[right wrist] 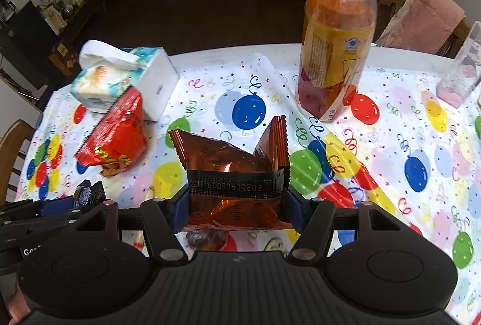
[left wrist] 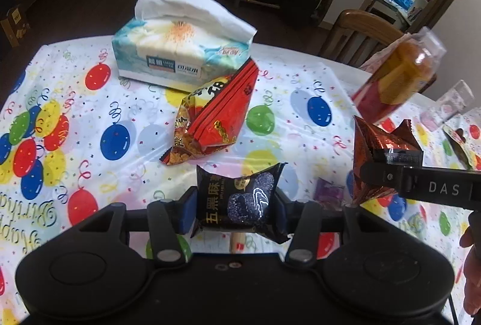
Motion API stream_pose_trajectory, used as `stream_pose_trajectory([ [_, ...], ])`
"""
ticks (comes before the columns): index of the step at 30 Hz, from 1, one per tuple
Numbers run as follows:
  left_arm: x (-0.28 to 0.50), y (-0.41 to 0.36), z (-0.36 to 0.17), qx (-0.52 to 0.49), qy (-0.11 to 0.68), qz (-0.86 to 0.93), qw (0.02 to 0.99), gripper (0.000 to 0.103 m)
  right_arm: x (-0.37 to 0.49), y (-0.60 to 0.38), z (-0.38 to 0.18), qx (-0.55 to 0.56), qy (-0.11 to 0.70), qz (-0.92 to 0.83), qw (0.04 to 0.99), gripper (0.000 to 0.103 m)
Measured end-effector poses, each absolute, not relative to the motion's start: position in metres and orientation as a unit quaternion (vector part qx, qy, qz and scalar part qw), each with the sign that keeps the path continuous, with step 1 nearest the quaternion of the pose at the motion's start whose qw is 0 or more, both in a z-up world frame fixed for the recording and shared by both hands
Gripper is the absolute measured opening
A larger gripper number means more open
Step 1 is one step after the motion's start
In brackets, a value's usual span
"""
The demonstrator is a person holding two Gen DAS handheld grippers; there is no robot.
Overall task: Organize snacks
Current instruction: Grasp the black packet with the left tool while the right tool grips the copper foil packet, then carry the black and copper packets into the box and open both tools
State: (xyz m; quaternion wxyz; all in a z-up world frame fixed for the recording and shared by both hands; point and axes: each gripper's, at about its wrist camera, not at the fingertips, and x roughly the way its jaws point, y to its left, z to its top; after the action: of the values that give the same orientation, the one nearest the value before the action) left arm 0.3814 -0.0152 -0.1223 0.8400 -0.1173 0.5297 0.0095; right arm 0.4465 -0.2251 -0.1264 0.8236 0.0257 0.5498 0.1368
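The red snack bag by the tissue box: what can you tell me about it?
The red snack bag is a shiny, crinkly foil pouch, red with yellow and gold print and pictured snacks at one end. It looks sealed and puffed. It lies tilted on the balloon-print tablecloth, its upper end against the tissue pack. No gripper touches it; both hold other packets.

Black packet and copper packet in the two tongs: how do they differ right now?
The black packet, in the left tongs, is matt black with white characters and a picture of dark balls; the copper packet, in the right tongs, is shiny orange-brown foil with a black date strip. The black one faces its camera front-on; the copper one shows its back seam. Both are small sealed snack packets, gripped by their sides above the tablecloth.
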Motion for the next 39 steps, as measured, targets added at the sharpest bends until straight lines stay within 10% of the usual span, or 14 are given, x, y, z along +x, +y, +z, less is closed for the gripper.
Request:
stream_pose_trajectory([
  [39, 0.201, -0.011, -0.026, -0.079, 0.517, -0.083, 0.848, 0.049, 0.231, -0.230, -0.011, 0.015, 0.515, 0.174, 0.839, 0.063],
])
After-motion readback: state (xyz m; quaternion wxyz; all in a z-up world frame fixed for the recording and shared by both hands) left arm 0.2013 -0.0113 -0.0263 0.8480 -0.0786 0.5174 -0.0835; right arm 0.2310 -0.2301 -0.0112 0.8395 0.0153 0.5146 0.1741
